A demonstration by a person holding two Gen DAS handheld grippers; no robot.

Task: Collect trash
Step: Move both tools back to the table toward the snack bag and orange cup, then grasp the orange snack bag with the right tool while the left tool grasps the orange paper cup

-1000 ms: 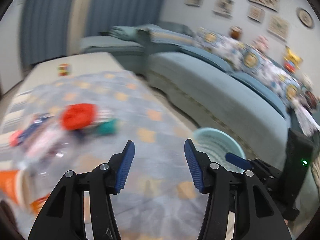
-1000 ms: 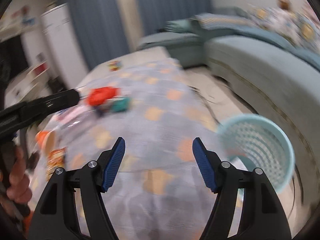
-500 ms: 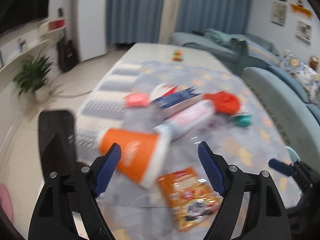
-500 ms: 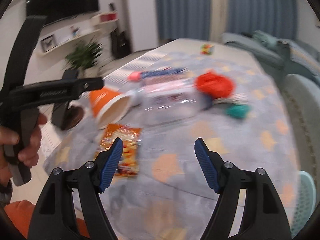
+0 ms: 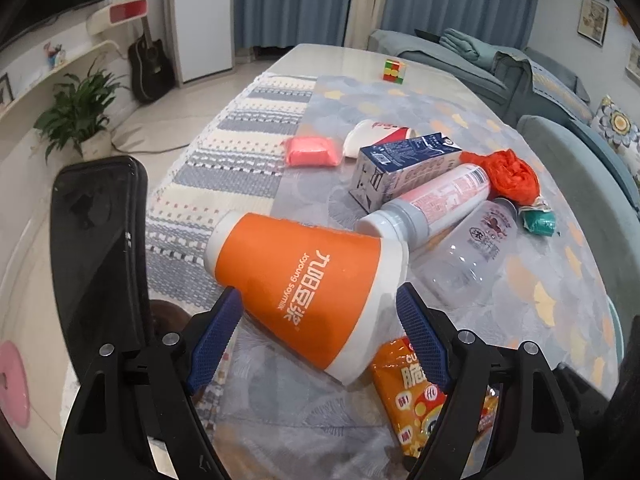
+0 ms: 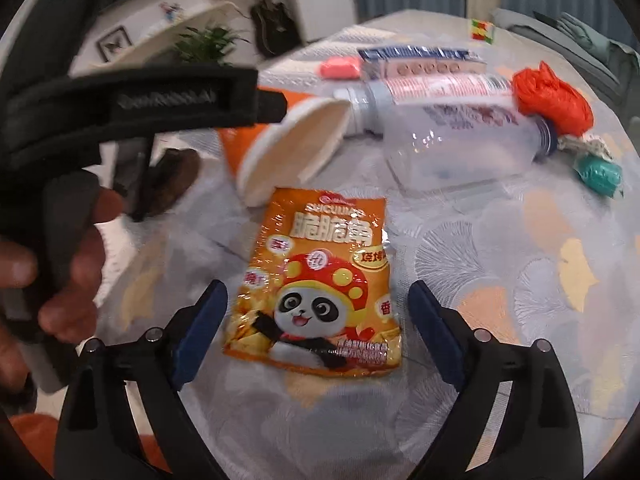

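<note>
Trash bunched toward the near left part of the counter [image 5: 360, 56], with bare patterned cloth to the right and the far end holding only a puzzle cube [image 5: 394, 70]. Near edge of the counter just below both grippers; black chair back [image 5: 96, 240] close at the left edge.

Left gripper [image 5: 320, 336] level and low, jaws spread wide, straddling the wide rim end of the tipped orange paper cup [image 5: 296, 284], not yet pinching. Left hand [image 6: 48, 264] wrapped around its handle, seen from the right wrist view.

Right gripper [image 6: 318, 328] angled down, jaws spread wide, either side of the flat orange snack packet [image 6: 320, 284]. Beyond: clear bottle [image 6: 468, 148], labelled bottle [image 5: 436, 200], milk carton [image 5: 404, 164], red bag [image 5: 514, 176], pink packet [image 5: 312, 151], all lying touching or just beside one another.
</note>
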